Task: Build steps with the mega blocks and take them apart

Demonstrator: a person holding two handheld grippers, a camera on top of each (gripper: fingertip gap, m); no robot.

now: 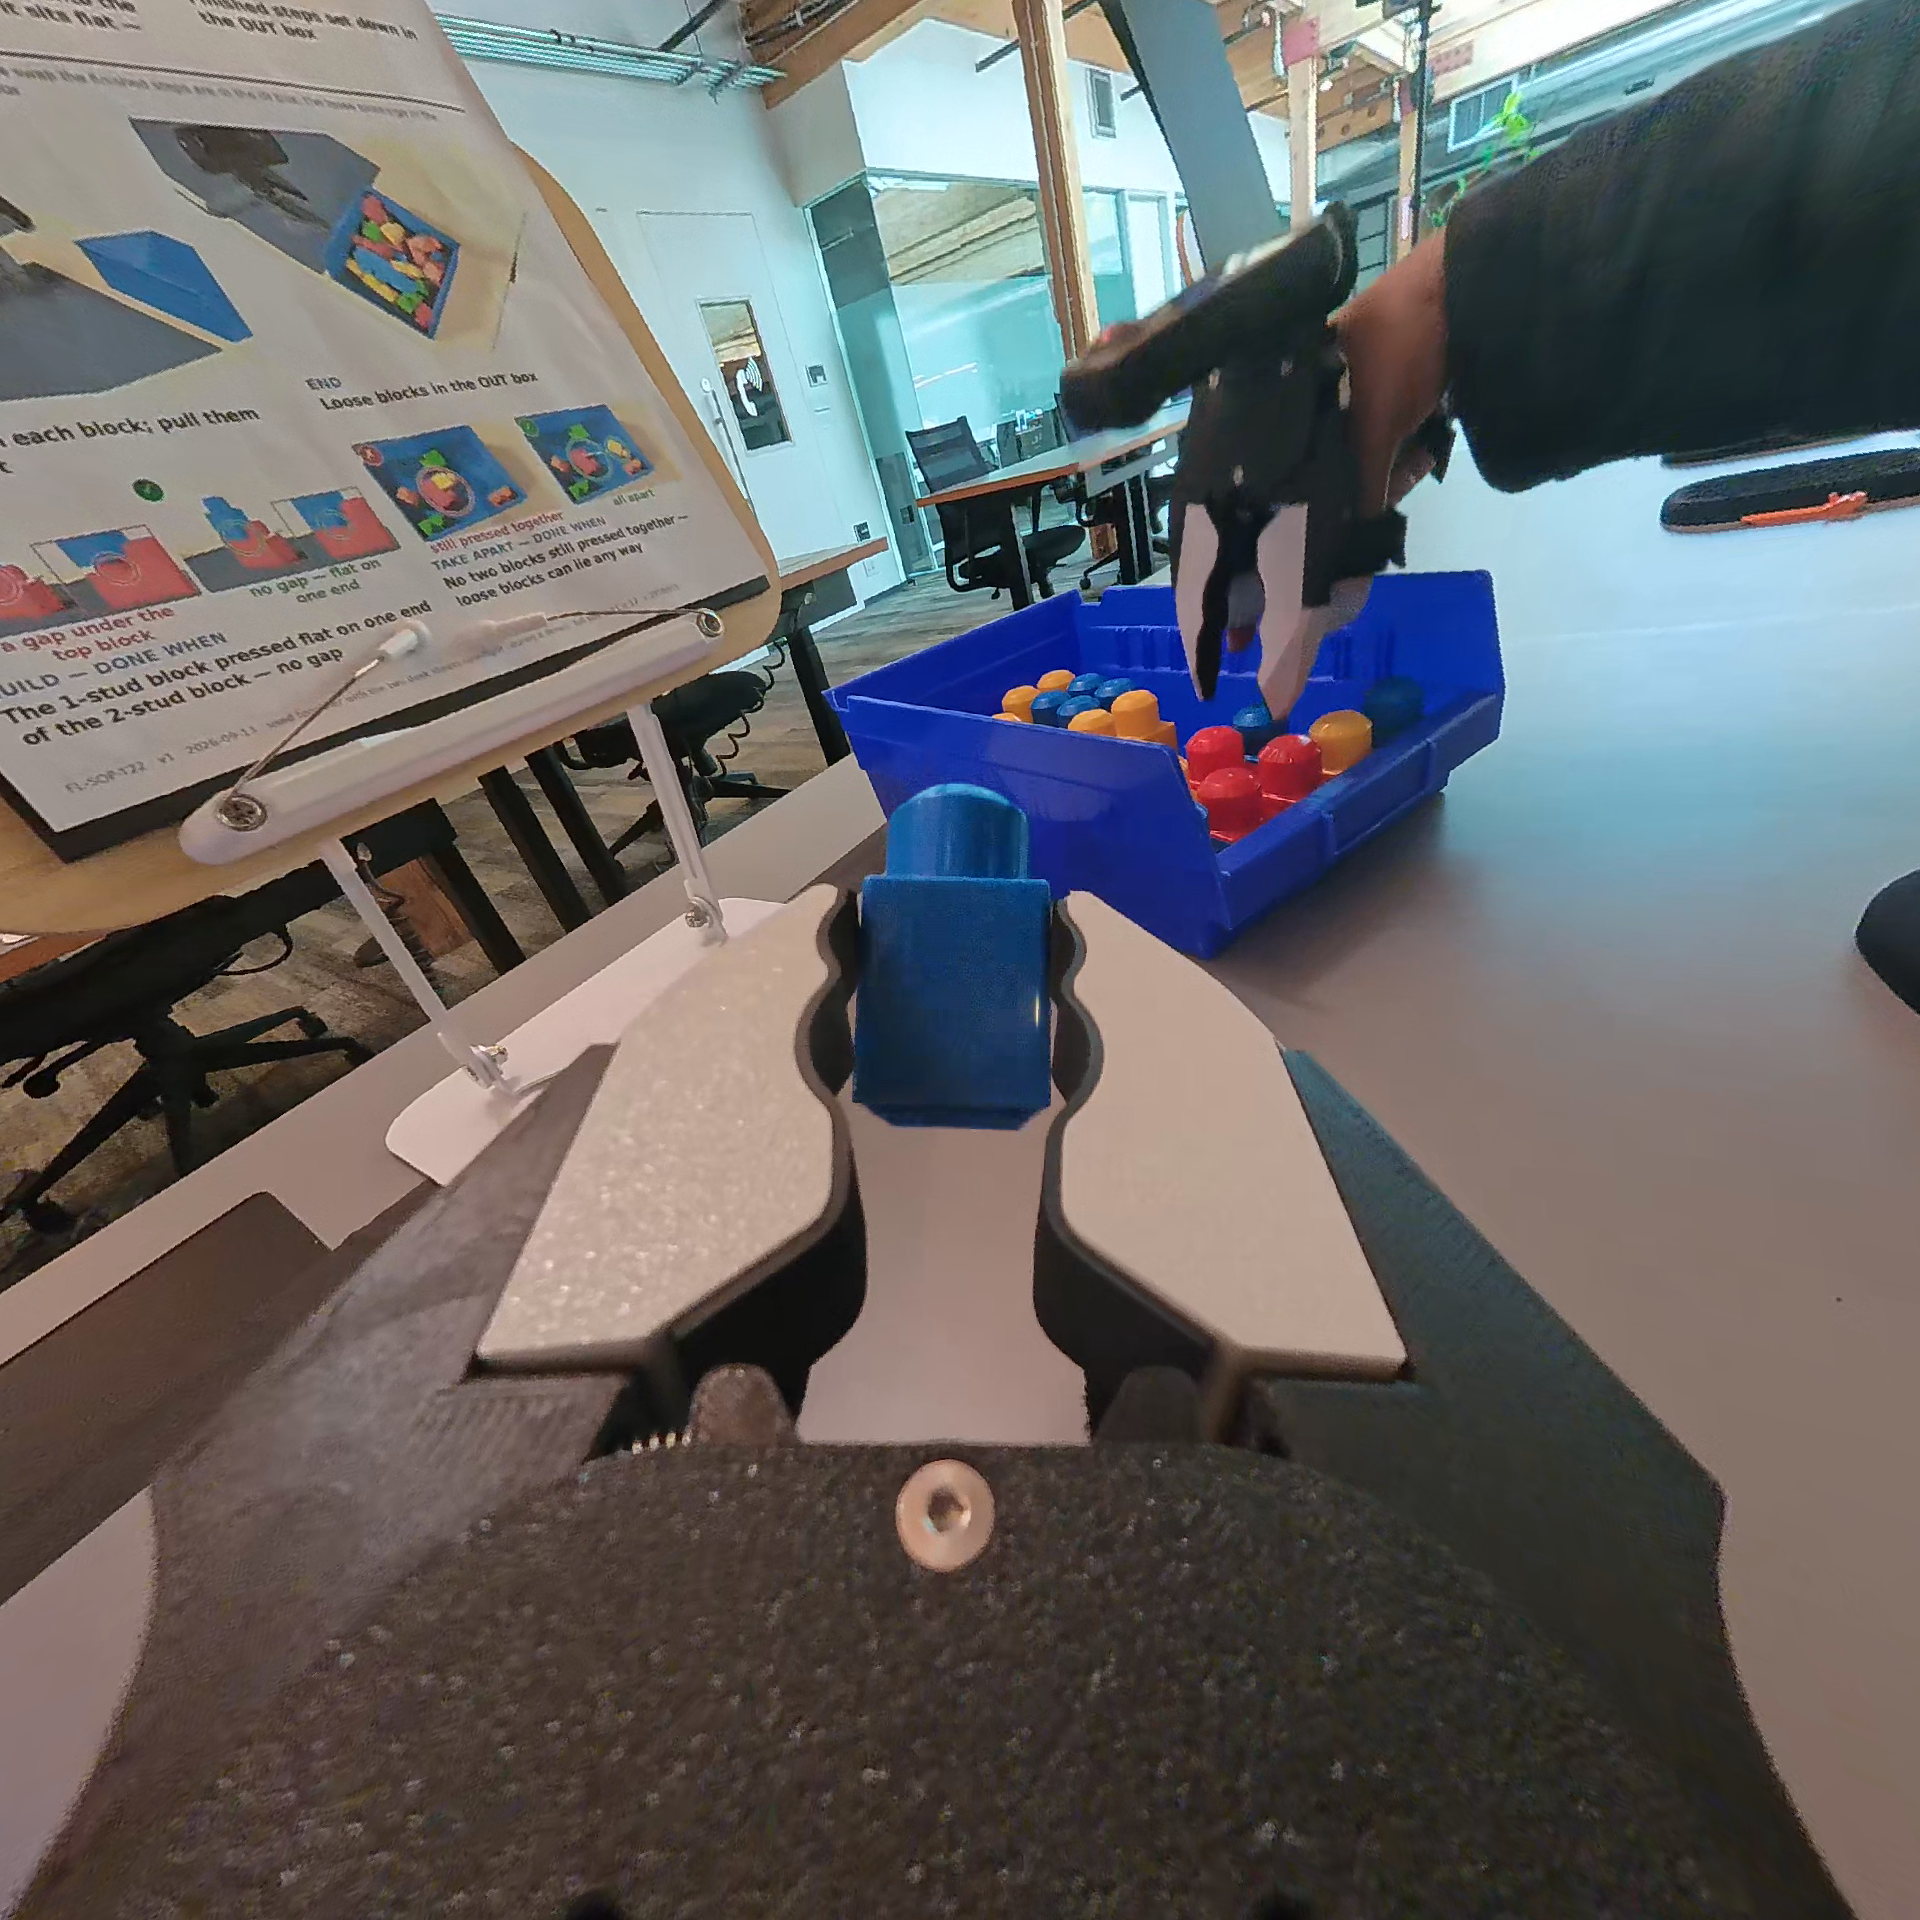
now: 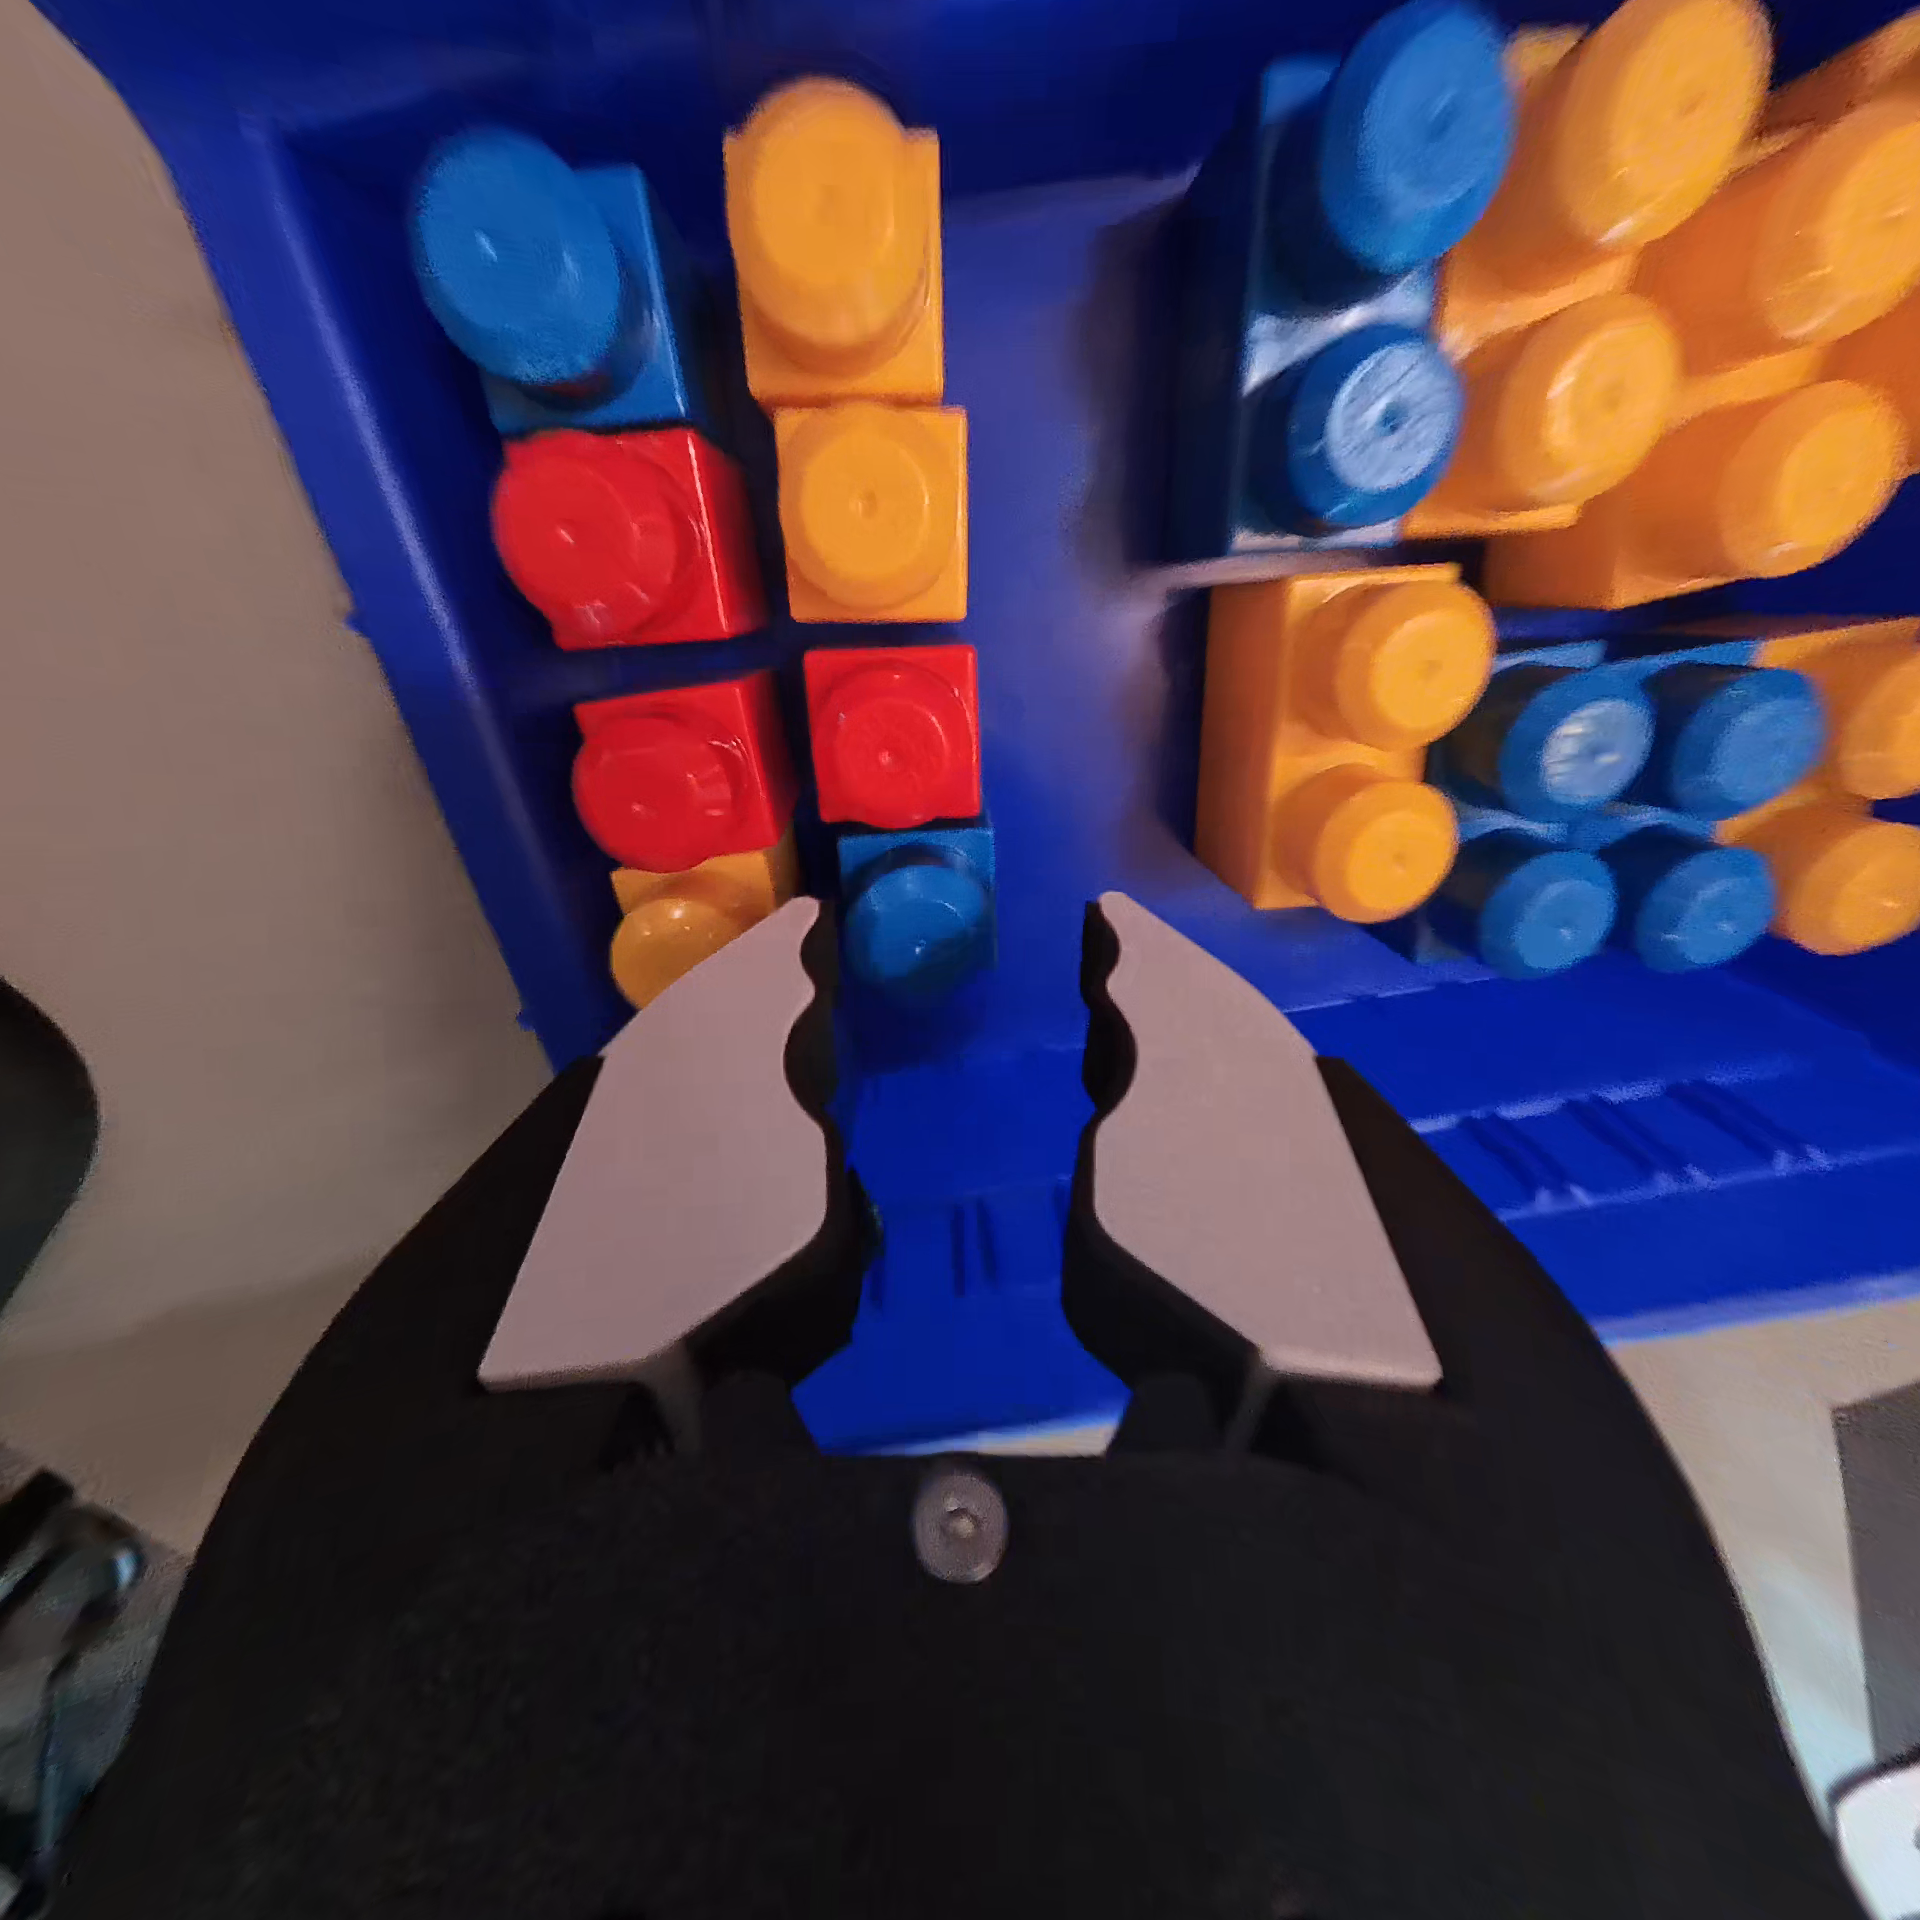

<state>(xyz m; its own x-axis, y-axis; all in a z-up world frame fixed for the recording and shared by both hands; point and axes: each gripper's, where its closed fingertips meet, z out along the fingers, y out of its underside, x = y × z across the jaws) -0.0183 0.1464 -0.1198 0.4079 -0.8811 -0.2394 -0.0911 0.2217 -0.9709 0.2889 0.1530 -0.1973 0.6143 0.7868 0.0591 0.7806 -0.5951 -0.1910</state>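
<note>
Partly unseen: blue bin point(image 2: 332, 343) and its blocks smeared by motion blur in the right wrist view, orange blocks point(image 2: 1787, 270) cut by the frame's right edge, instruction sheet point(image 1: 260, 416) cropped top and left, distant right gripper point(image 1: 1242, 665) blurred.

The right claw point(image 2: 951, 925) has bare bin floor point(image 2: 1049, 675) ahead between its fingers; blocks point(image 2: 883, 499) crowd both sides.
</note>
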